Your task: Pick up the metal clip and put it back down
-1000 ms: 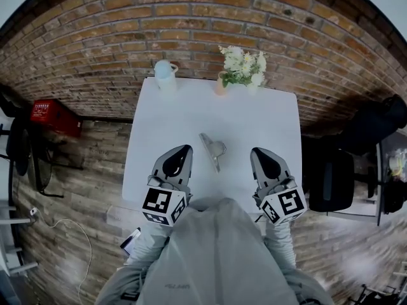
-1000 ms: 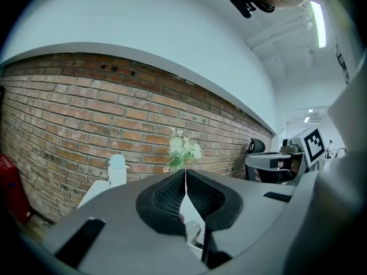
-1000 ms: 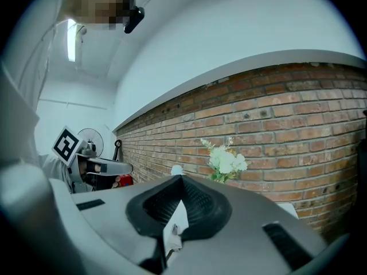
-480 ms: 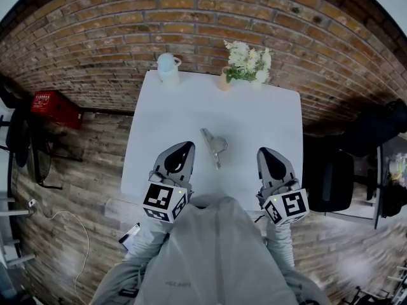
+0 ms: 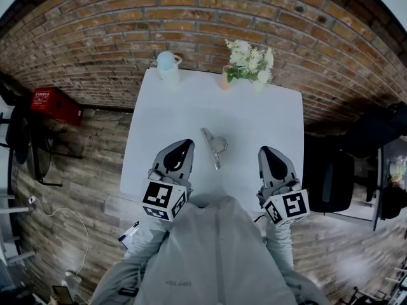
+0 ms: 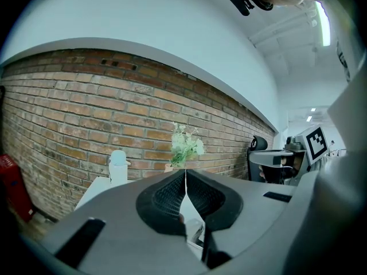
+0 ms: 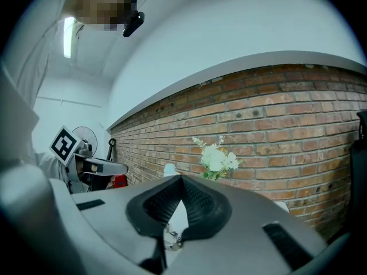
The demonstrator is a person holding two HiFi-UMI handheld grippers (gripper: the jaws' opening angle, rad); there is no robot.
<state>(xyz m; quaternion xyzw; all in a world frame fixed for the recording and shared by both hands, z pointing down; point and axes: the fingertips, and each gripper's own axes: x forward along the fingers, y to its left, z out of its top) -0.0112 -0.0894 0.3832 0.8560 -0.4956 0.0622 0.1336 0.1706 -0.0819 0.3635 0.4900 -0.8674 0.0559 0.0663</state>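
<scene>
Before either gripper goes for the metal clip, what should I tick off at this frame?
1. The metal clip lies on the table, touched by neither gripper: ok.
2. The left gripper is empty: ok.
3. The right gripper is empty: ok.
4. Grippers opened for a grasp: not ok, both are shut.
5. Way to the clip free: ok; the jug and the flowers stand at the far edge.
6. Which gripper will reach: cannot tell.
</scene>
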